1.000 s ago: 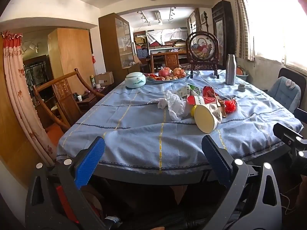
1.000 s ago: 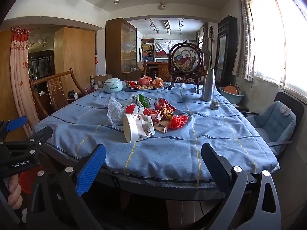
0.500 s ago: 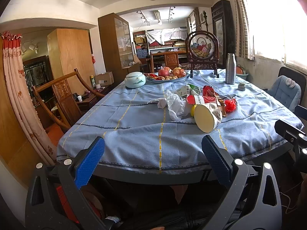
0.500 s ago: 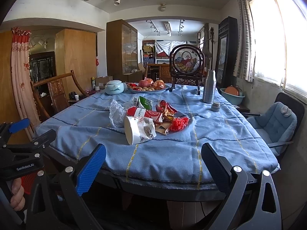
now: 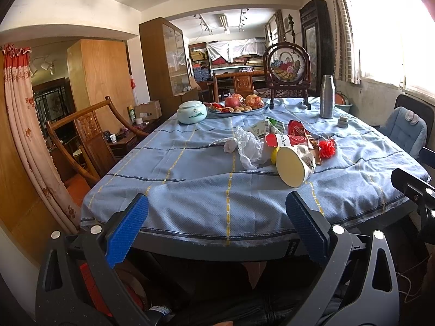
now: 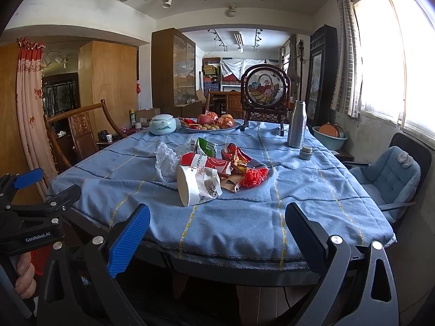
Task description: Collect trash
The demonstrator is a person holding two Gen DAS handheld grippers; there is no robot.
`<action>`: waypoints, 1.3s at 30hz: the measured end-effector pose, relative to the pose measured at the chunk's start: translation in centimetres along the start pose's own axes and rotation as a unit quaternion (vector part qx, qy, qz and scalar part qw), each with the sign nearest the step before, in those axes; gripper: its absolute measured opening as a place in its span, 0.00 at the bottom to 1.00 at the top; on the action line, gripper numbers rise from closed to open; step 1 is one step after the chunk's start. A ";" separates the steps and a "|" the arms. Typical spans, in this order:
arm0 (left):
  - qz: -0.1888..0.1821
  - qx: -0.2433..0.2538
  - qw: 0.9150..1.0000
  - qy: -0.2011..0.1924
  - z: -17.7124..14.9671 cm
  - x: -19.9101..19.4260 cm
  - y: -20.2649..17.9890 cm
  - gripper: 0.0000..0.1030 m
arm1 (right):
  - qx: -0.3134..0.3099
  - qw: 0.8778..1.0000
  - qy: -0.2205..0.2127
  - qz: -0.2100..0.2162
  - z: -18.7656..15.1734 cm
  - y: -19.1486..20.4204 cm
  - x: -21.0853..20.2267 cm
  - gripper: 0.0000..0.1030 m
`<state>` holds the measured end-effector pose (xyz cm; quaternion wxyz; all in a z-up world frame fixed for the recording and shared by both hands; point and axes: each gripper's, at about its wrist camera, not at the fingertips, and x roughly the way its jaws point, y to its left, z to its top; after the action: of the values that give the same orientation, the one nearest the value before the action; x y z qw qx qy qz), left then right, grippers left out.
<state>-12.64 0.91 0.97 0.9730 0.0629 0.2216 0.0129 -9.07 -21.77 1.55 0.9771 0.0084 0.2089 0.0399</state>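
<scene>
A pile of trash lies mid-table on the blue cloth: a tipped white paper cup (image 5: 294,165) (image 6: 197,185), a crumpled clear plastic bag (image 5: 248,146) (image 6: 166,160), a red-and-white wrapper (image 5: 282,140) (image 6: 206,162), a green packet (image 6: 207,146), snack wrappers (image 6: 236,156) and a red mesh ball (image 5: 327,148) (image 6: 255,176). My left gripper (image 5: 216,228) is open and empty, short of the table's near edge. My right gripper (image 6: 217,233) is open and empty at the near edge too. The left gripper's body shows at the left of the right wrist view (image 6: 32,217).
The table (image 6: 339,206) also bears a pale green lidded jar (image 6: 162,125), a fruit plate (image 6: 212,125), a framed round screen (image 6: 265,92), a steel bottle (image 6: 297,125) and its cap (image 6: 306,152). A wooden chair (image 5: 89,135) stands left, a blue cushioned chair (image 6: 391,176) right.
Both grippers have drifted slightly closer to the table and a little higher; the trash pile looks a bit nearer. Nothing on the table has moved.
</scene>
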 end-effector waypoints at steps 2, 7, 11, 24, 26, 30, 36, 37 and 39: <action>0.000 0.000 1.000 0.000 -0.1 0.0 0.0 0.94 | -0.003 1.000 0.001 -0.001 0.0 0.0 -0.1 0.95; 0.000 0.002 1.000 0.003 -0.2 0.1 0.0 0.94 | -0.008 1.000 0.005 -0.004 0.2 -0.1 -0.2 0.95; 0.000 0.005 1.000 0.007 -0.7 0.4 0.1 0.94 | -0.013 1.000 0.005 -0.005 0.2 -0.1 -0.1 0.95; -0.074 -0.012 0.996 0.053 -0.6 2.5 0.7 0.94 | -0.029 0.999 0.019 -0.019 -0.9 -0.6 1.3 0.95; -0.090 -0.018 0.993 0.067 -0.9 3.2 0.9 0.94 | -0.025 0.999 0.024 -0.025 -1.1 -1.1 1.9 0.95; -0.122 -0.022 0.988 0.089 -1.3 4.9 0.7 0.94 | -0.023 0.997 0.059 -0.037 -1.5 -2.4 3.5 0.95; -0.151 -0.015 0.981 0.122 -0.8 9.1 -0.2 0.94 | 0.005 0.995 0.089 -0.040 -2.1 -4.6 6.6 0.95; -0.148 -0.016 0.981 0.124 -0.4 10.2 -0.1 0.94 | 0.010 0.995 0.096 -0.034 -2.2 -4.8 7.3 0.95; -0.138 -0.020 0.982 0.129 0.3 12.1 0.3 0.94 | 0.016 0.994 0.104 -0.023 -2.4 -4.9 8.4 0.95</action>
<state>-1.62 1.80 -3.89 0.9298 0.0102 0.3513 -0.1094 -2.00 -25.95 -4.19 0.9503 0.0147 0.3105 0.0152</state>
